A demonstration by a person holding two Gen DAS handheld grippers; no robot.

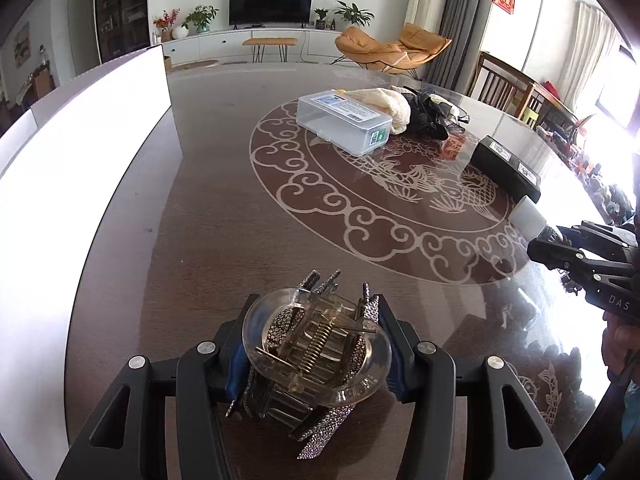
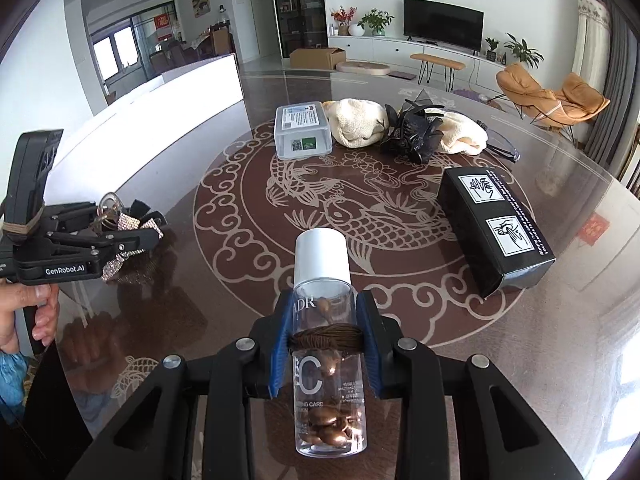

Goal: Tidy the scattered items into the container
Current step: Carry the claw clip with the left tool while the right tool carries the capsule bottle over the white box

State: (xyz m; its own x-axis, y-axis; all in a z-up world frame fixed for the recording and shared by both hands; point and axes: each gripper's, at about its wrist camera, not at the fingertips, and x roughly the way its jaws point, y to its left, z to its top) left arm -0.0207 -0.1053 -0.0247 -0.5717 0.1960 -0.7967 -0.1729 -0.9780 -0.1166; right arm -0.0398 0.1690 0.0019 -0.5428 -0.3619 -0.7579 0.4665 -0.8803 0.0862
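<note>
Glossy dark wood, inlaid with a pale fish-and-cloud pattern, made up the round table point(image 2: 224, 264). At its near left, the left gripper point(image 1: 316, 344) was clamped on a clear plastic claw hair clip with glittery silver wings point(image 1: 316, 340), blue pads pressing both sides. To its right, the right gripper point(image 2: 326, 340) pinched a clear cylindrical bottle with a white cap and bronze capsules inside point(image 2: 326, 320) around a brown cord wrapped on its middle. Far across the table lay a closed translucent plastic box point(image 2: 302, 130), beside cream knitted cloth point(image 2: 356, 126) and a black box point(image 2: 496, 224). I judged the plastic box the likely container; its lid looked shut, so both loads needed steady, level carrying, and one hand freed first to open it.
</note>
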